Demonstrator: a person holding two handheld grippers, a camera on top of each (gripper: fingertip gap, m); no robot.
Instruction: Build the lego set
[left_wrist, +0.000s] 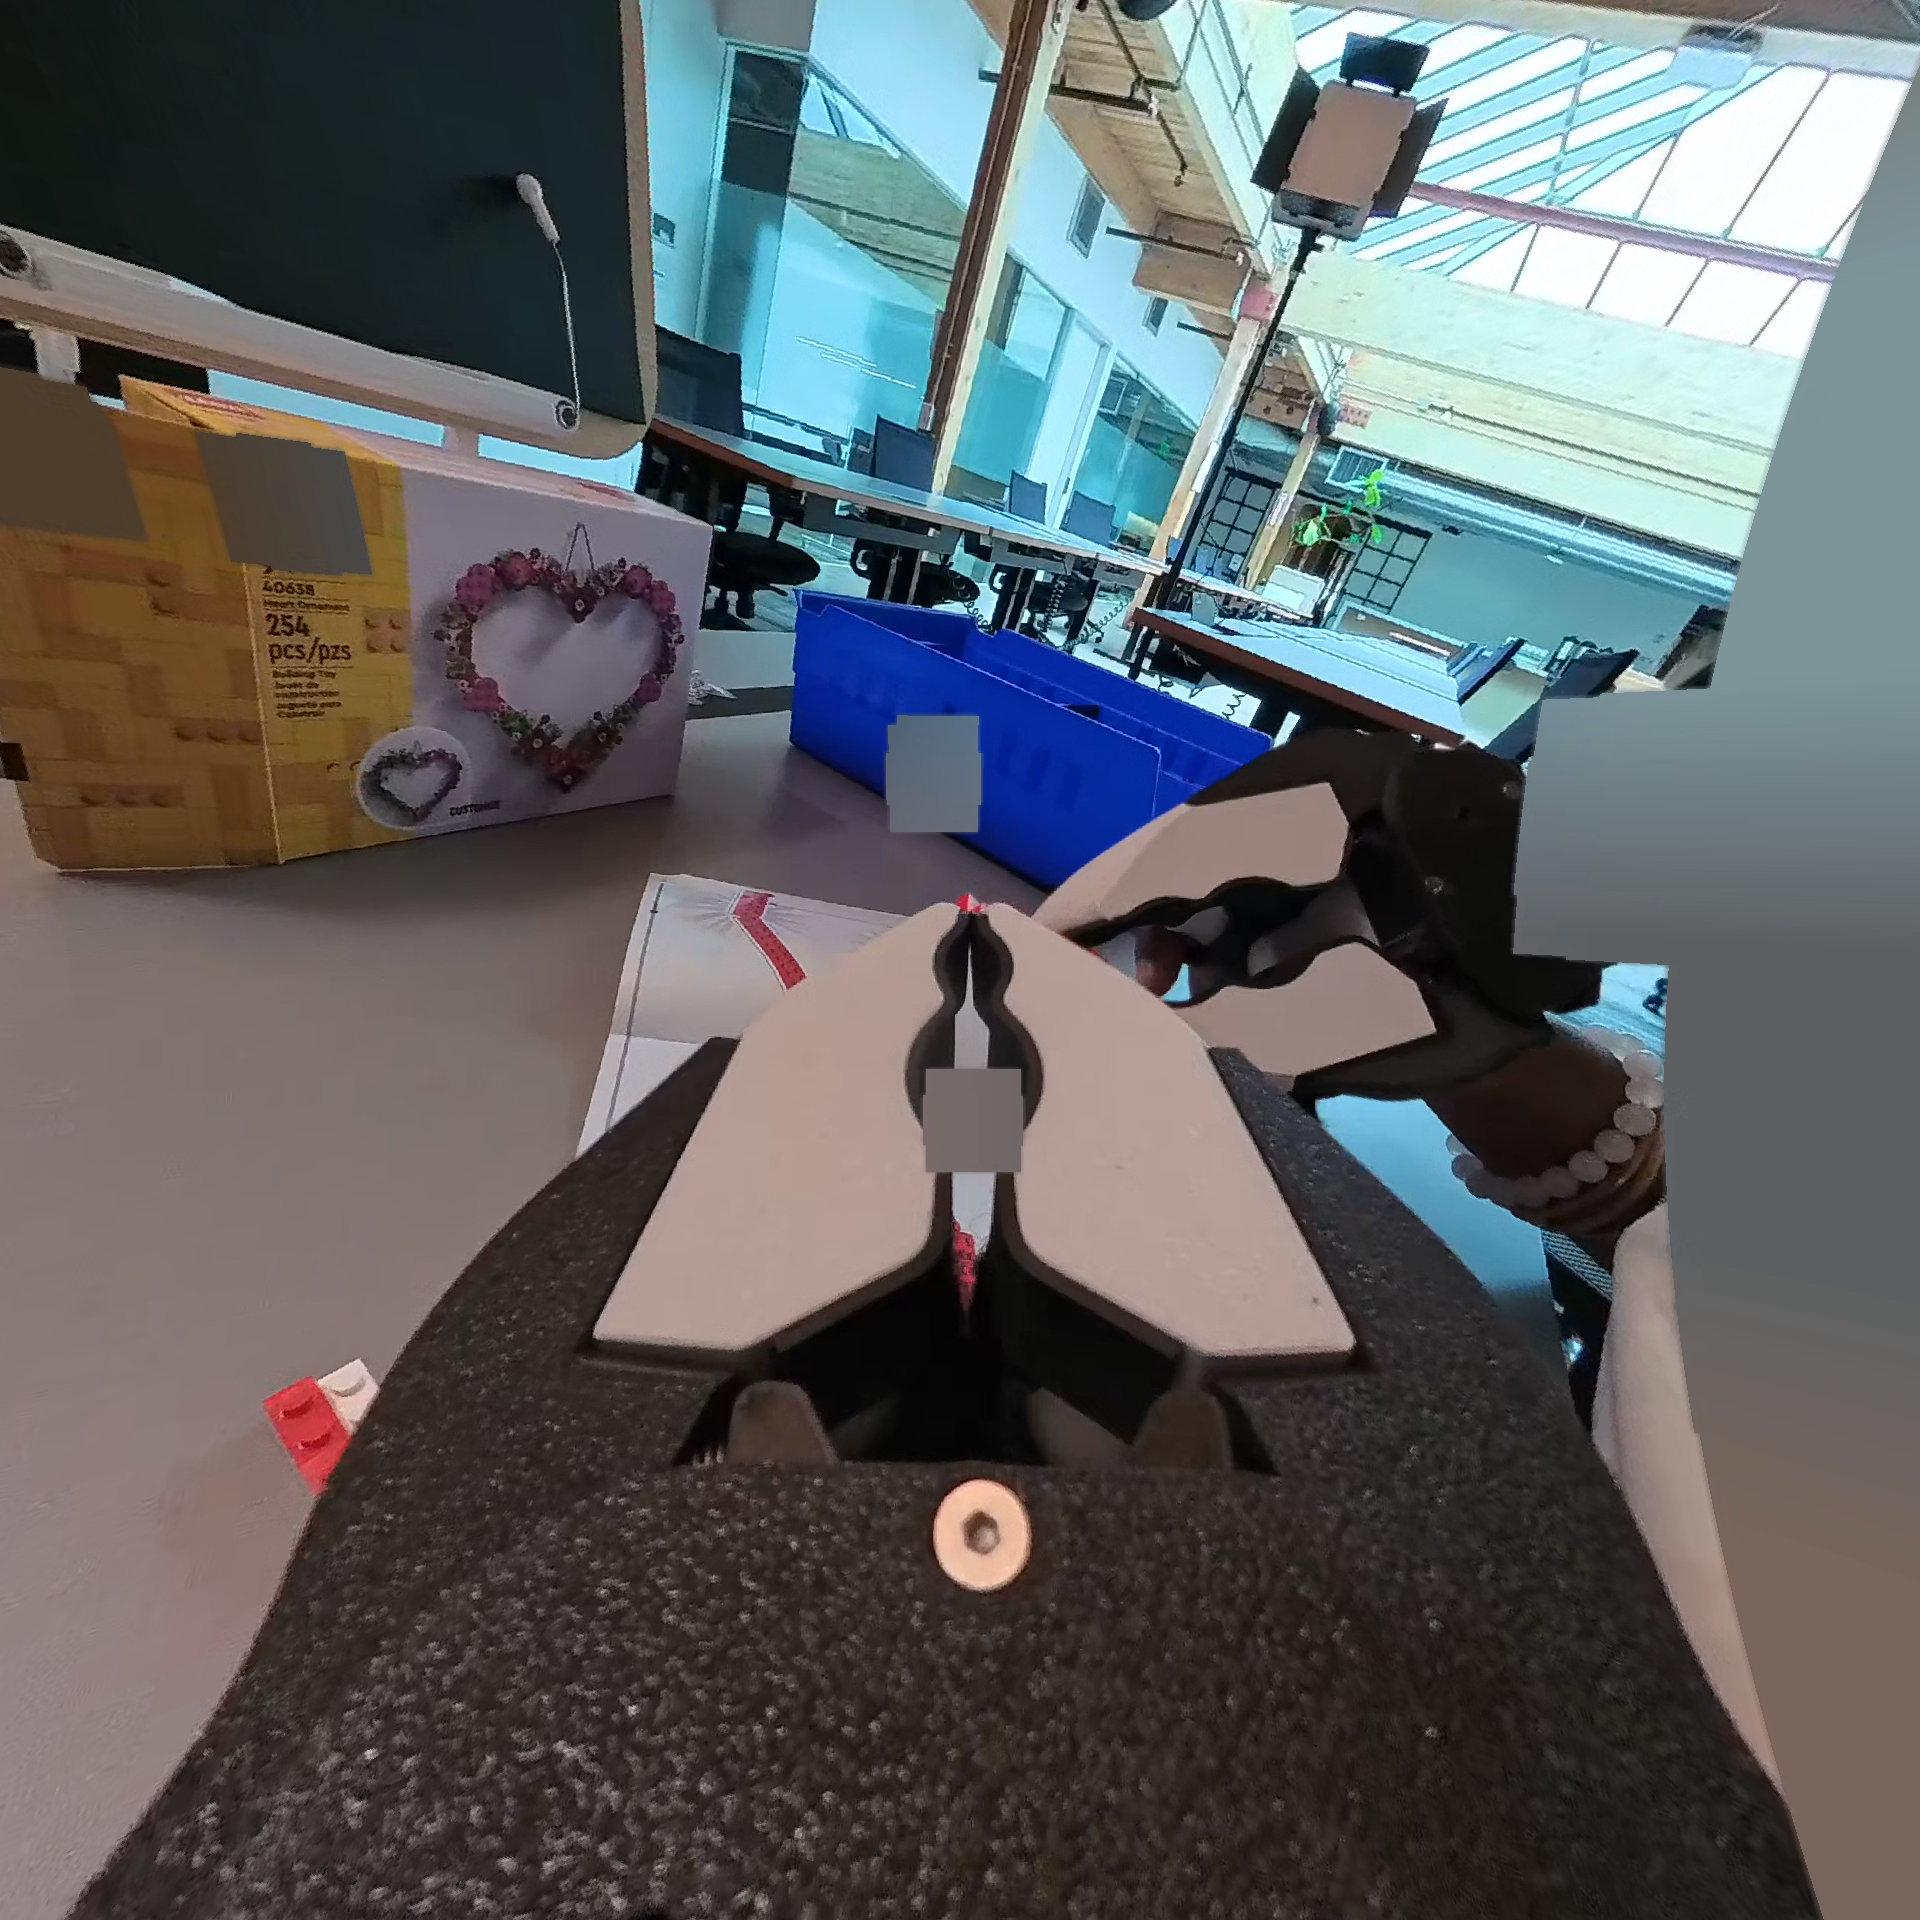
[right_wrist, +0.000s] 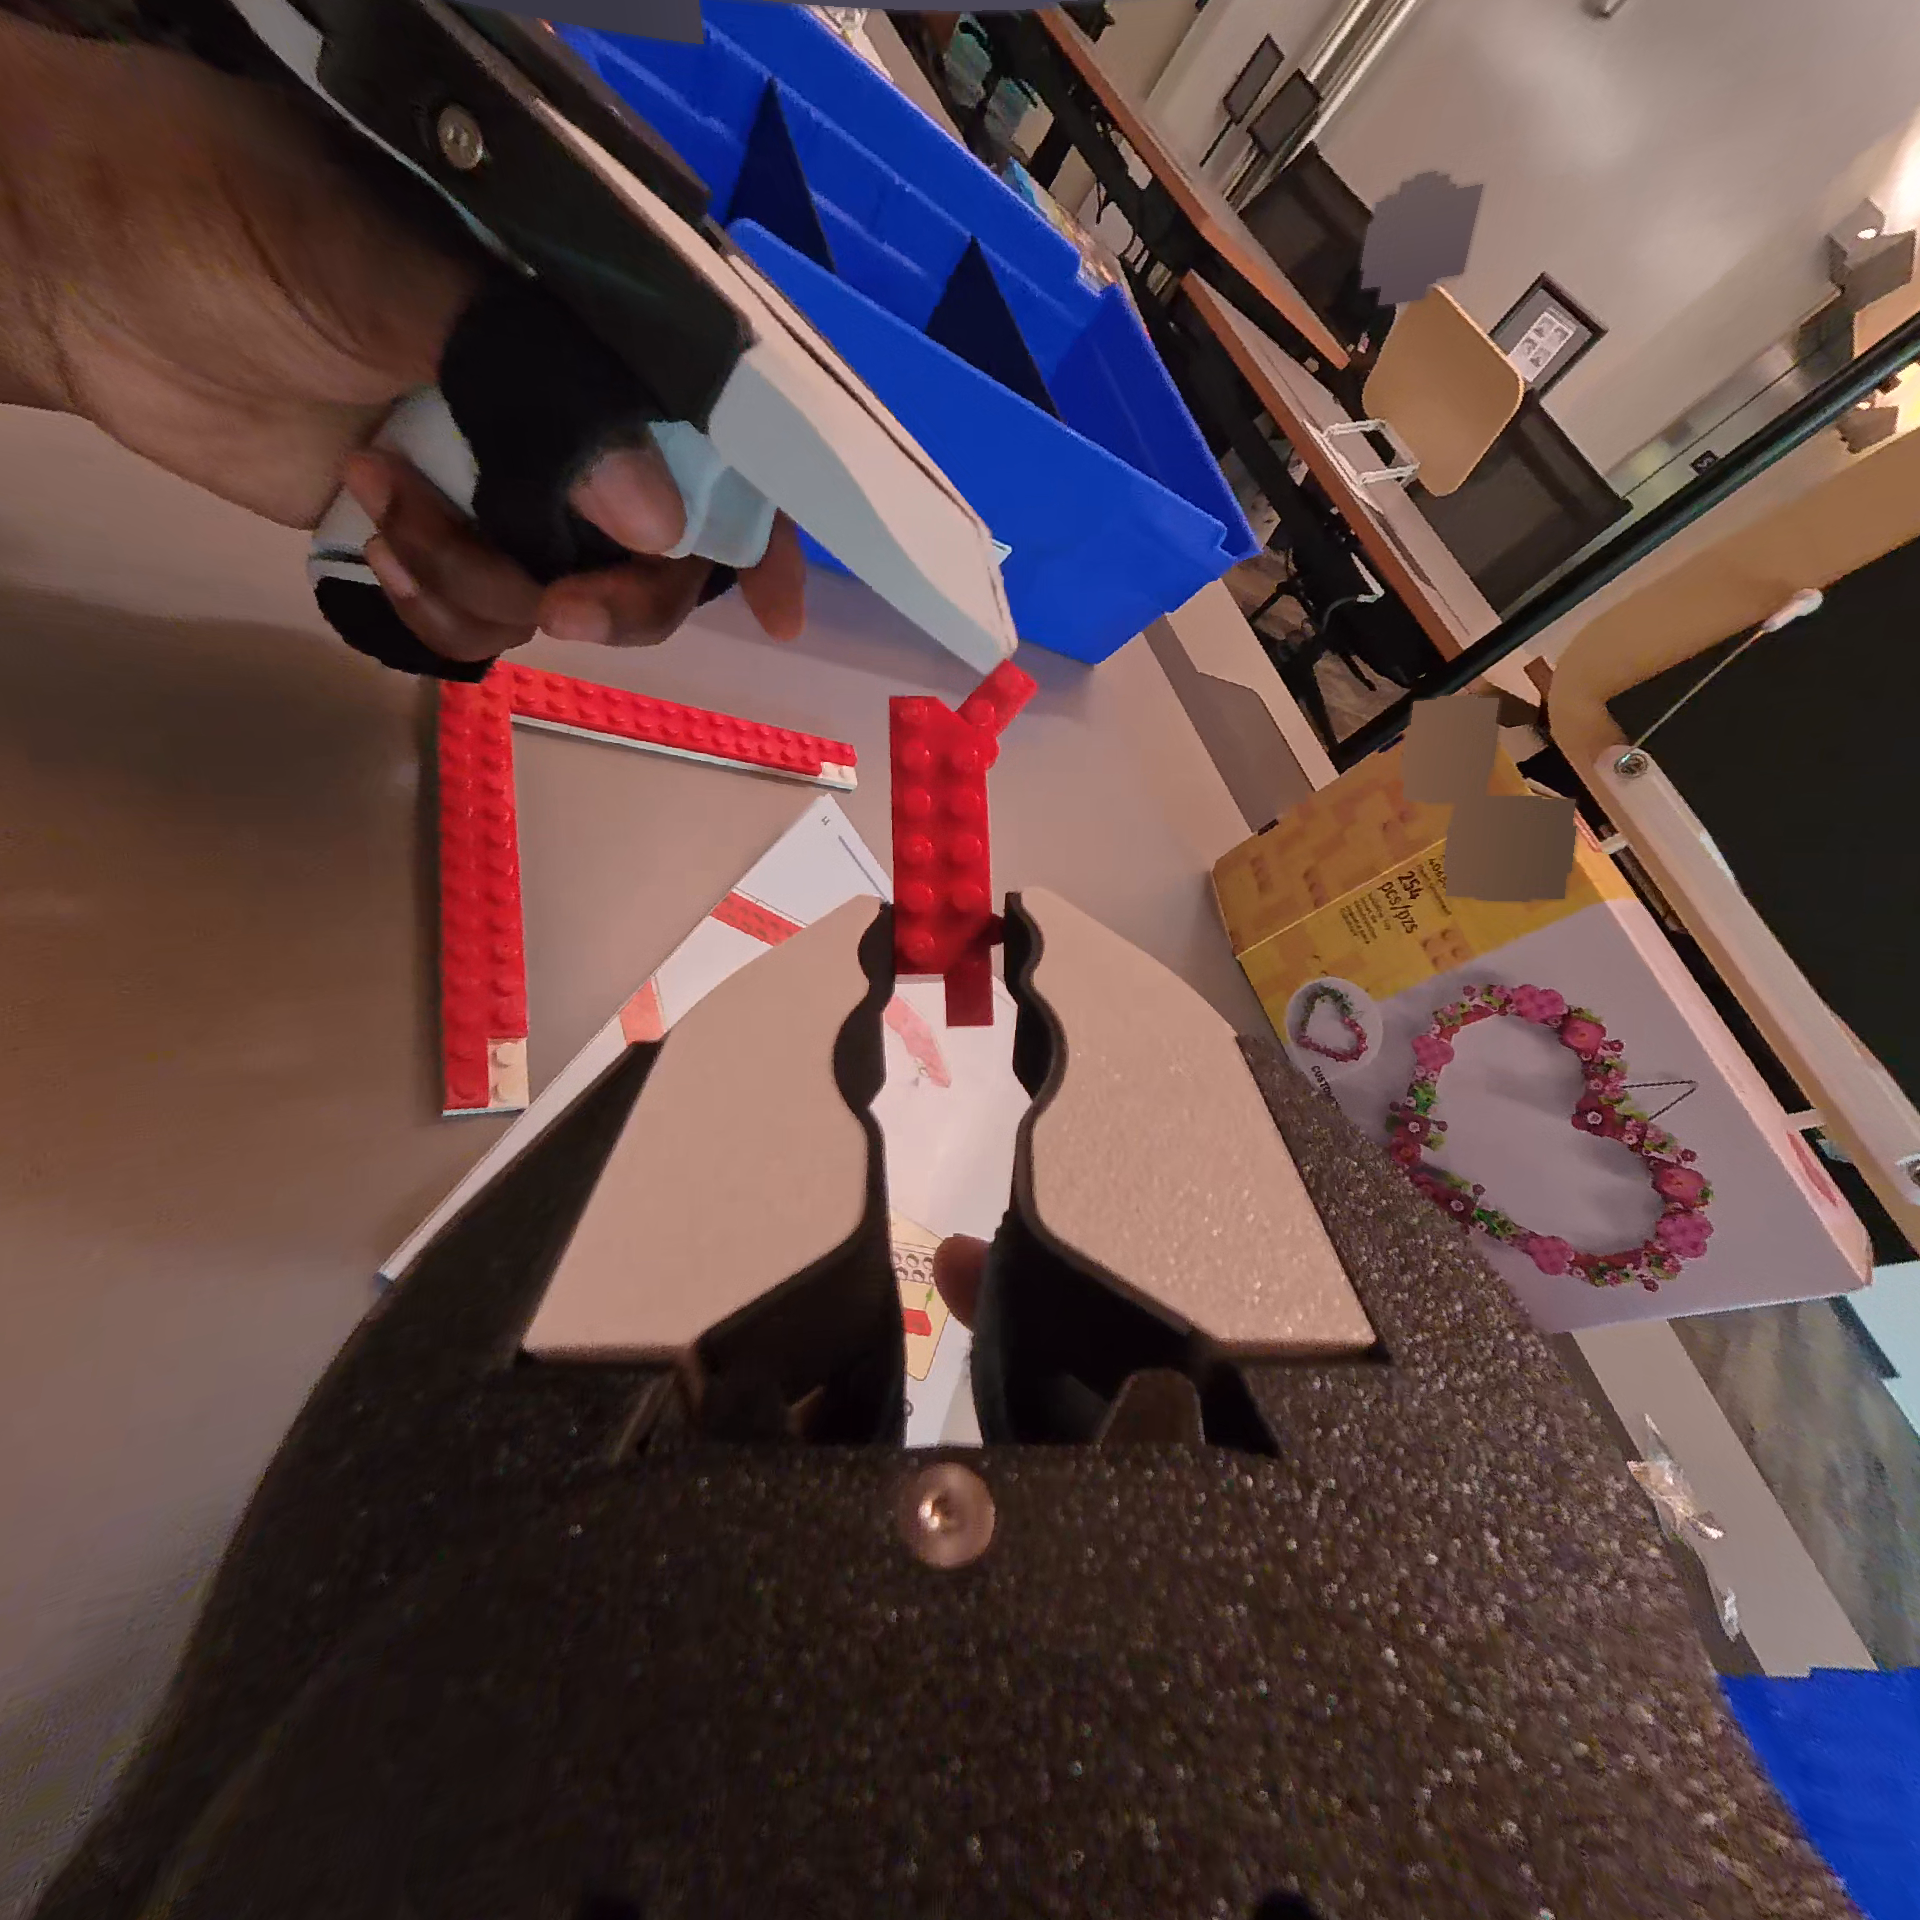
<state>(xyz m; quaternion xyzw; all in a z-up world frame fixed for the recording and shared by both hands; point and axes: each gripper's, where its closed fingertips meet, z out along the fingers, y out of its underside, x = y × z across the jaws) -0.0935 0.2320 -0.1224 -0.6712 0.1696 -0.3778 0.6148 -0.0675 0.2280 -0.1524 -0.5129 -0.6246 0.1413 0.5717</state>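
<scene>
In the right wrist view my right gripper (right_wrist: 945, 925) is shut on the near end of a red plate assembly (right_wrist: 940, 810) and holds it above the table. My left gripper (right_wrist: 992, 644) comes in from the upper left. Its tips are shut on a small red plate (right_wrist: 1006, 688) that sticks out at an angle from the assembly's far end. In the left wrist view the left gripper (left_wrist: 971, 920) is closed, with only a sliver of red at its tips. A red L-shaped frame of plates (right_wrist: 478, 852) with white corner pieces lies flat on the table to the left.
An open instruction booklet (right_wrist: 821, 862) lies under the grippers. A blue divided bin (right_wrist: 1039, 416) stands behind them. The yellow and white set box (left_wrist: 343, 644) stands to the left. A red and a white brick (left_wrist: 312, 1418) lie on the grey table (left_wrist: 260, 1039) near the left gripper. One gripper's finger ends stand about 4 cm off the other's. The white brick (left_wrist: 312, 1418) is about equally far from each gripper, around 15 cm. It turns up in the right wrist view (right_wrist: 837, 747) as well.
</scene>
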